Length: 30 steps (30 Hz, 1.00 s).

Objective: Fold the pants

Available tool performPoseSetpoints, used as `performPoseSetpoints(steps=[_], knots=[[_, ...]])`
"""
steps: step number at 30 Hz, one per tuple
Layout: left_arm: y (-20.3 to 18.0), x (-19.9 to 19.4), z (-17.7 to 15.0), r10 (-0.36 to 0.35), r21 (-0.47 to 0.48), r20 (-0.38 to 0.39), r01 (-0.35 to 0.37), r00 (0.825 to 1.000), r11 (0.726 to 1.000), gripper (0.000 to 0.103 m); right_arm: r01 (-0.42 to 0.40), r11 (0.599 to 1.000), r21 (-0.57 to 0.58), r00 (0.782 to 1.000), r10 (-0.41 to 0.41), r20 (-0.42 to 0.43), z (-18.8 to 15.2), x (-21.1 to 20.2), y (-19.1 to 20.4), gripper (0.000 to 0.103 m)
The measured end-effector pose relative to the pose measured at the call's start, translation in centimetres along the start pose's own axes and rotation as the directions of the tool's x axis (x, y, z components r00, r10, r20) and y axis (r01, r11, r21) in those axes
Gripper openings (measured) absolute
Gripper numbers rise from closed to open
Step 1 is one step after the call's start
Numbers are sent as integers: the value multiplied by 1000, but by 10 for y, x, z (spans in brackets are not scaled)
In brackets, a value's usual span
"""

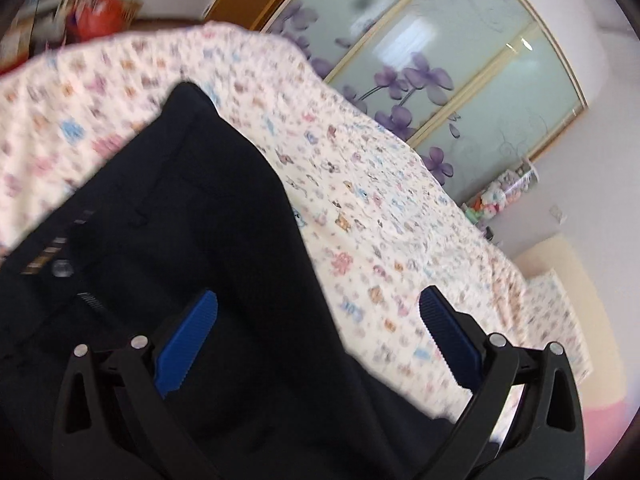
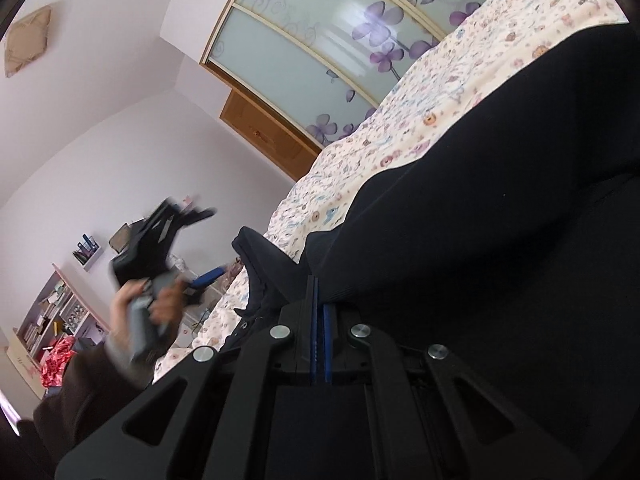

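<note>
Black pants [image 1: 192, 216] lie on a floral bedsheet [image 1: 360, 200], with the waist button and zipper at the left. My left gripper [image 1: 320, 320] hovers above them, open, with nothing between its blue pads [image 1: 192, 336]; the picture is blurred. In the right wrist view the pants [image 2: 500, 240] fill the right side. There my right gripper [image 2: 320, 292] is shut, its blue pads pinching a raised edge of the dark fabric. The left gripper [image 2: 208, 242] also shows in that view, blurred, held in a hand [image 2: 132, 308] off the bed's left edge.
A wardrobe with frosted sliding doors [image 1: 460, 80] printed with purple flowers stands behind the bed. A wooden cabinet [image 2: 264, 136] sits beside it. Shelves with small items [image 2: 52, 320] line the wall at left. Soft toys [image 1: 500, 196] sit past the bed's far corner.
</note>
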<state>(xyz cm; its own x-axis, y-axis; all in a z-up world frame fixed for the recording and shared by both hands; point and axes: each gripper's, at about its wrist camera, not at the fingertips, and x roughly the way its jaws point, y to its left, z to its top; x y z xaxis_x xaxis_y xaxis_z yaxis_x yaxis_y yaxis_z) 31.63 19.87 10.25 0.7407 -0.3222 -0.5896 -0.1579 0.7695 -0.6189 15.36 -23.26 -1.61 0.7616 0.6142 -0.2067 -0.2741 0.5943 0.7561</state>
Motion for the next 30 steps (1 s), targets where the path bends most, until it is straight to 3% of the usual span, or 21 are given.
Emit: performPoseSetpoints(steps=[3,6,7,8,10,12,16,23,27,30], knots=[[1,37,13,55,-35,-44,-56,998,998,98,-5,1000,3,1000,5,-12,-2,-2,0,2],[14,64,17,131,-80,-72,-137,989,987,65,-12,1000,7,1000,12,-22,-3,-3,0,2],[21,69,18,133,-126,-77,-142,988,982,51,-13,1000,9,1000,13,-24,-3,-2,0,2],[31,72,18,123,-187,-74,-135,990,973,46,-14,1000,9,1000,14,-25,-3,-2,1,2],[46,72,16,101,-268,-43,-109,994,957,26,-18,1000,5,999,18,-27,-4,-2,2,2],[53,64,12,120,-284,-3,-115,993,952,8,-19,1000,1,999,19,-31,-3,0,2,2],[54,32,1,167,-261,66,-144,984,954,6,-20,1000,-1,1000,20,-14,0,-2,0,2],[57,-69,-31,158,-212,147,-125,976,969,6,-34,997,-62,998,37,49,10,-25,18,2],[76,-140,-70,133,-173,185,-101,974,980,6,-75,993,-95,996,79,39,11,-52,42,2],[93,-168,-107,135,-176,183,-103,974,979,6,-47,988,-146,999,47,-9,-4,-70,56,2]])
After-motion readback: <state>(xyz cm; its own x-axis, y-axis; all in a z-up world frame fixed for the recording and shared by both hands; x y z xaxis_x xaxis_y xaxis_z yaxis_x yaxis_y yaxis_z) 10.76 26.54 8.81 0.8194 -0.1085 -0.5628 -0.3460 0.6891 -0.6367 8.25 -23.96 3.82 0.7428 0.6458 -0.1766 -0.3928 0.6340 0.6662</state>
